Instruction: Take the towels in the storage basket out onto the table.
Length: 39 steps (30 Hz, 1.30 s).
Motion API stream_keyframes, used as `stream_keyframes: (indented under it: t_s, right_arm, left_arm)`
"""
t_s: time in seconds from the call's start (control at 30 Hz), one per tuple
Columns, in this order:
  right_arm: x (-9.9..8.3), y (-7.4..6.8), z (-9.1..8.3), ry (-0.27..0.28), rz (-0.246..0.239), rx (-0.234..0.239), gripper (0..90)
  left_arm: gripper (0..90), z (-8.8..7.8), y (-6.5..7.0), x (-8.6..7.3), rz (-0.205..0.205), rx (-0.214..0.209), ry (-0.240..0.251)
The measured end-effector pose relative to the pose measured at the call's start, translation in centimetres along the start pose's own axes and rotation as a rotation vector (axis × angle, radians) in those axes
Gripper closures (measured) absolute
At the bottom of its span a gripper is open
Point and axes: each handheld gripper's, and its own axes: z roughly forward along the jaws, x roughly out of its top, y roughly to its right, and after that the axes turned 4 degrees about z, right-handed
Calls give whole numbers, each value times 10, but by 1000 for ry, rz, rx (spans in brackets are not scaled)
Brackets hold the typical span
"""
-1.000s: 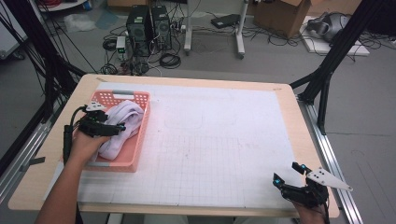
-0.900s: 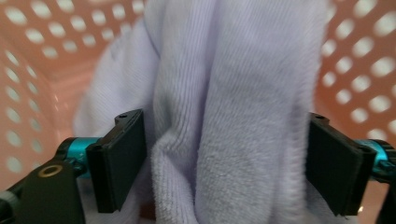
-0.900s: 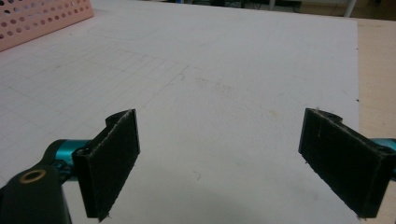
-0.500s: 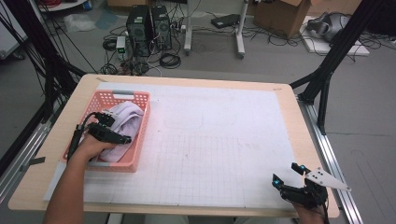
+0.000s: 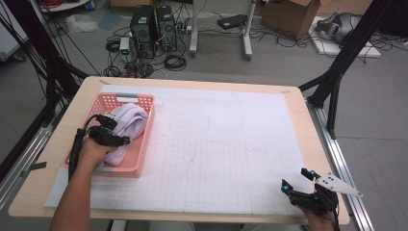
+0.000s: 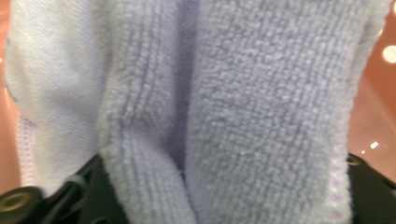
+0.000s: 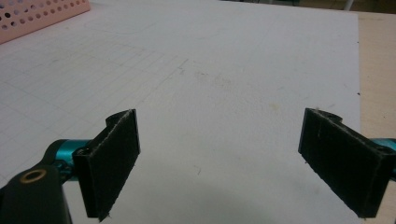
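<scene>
- Lilac, fluffy cloth: we see a towel point(image 5: 129, 126) bunched up inside the pink basket point(image 5: 145, 139), which sits on the left part of the table, on the near-left stretch of the white sheet.
- We see the towel again in the left gripper view point(image 6: 233, 107), pressed right up against the camera, its looped pile and a deep fold running top to bottom, with the basket's pink wall point(image 6: 373, 107) behind it.
- We hold the left gripper point(image 5: 117, 137) down in the basket, on top of the towel; its jaws have just been closing, with towel bunched between them.
- We cannot see the pads themselves under the fabric, but the jaws look drawn in on the cloth, so we read this as a grip on the towel.
- Our left hand point(image 5: 92, 150) sits over the basket's near-left part, and a black cable loops along the wrist.
- We keep the right gripper point(image 5: 302, 183) well apart from all this, at the near-right corner of the table, its grey plate pointing right.
- In the right gripper view, its two black pads point(image 7: 114, 161) stand wide apart over the bare white sheet point(image 7: 233, 70), nothing between them; a corner of the basket point(image 7: 37, 14) shows far off.
- We see the wooden table point(image 5: 315, 139) edging the sheet on every side.
</scene>
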Motion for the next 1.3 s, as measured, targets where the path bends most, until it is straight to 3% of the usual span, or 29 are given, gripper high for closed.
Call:
stream_keyframes:
  t_s: [0.13,0.23,0.4,0.5,0.6,0.63,0.67,0.83,0.9,1.2,1.3]
  right_arm:
    - [0,1,-2,6,-8,-5,113]
    - [0,4,-3,7,7,-12,113]
    - [0,4,-2,5,14,-11,114]
    - [0,2,-1,0,6,-8,120]
    - [0,2,-1,-1,4,-1,152]
    - [0,2,0,-4,1,1,152]
    - [1,2,0,-5,-3,4,152]
    - [2,3,-3,13,2,1,152]
    - [2,3,-3,22,3,1,152]
    - [2,0,-1,9,-2,8,151]
    - [2,1,0,9,-5,8,152]
  left_arm:
    - [544,-3,-4,0,-48,-14,9]
    - [563,-5,-5,0,-55,-12,24]
    - [566,-22,-10,-1,-114,-1,201]
    - [566,-32,-11,-3,-125,7,305]
    - [564,-44,-10,-5,-139,12,439]
    - [565,-44,-10,-5,-139,12,439]
    - [564,-51,-8,-5,-125,18,505]
    - [564,-67,0,-1,-122,5,662]
    - [564,-73,4,1,-106,-10,704]
    - [562,-92,18,9,-42,-48,810]
    - [562,-95,25,14,-11,-66,825]
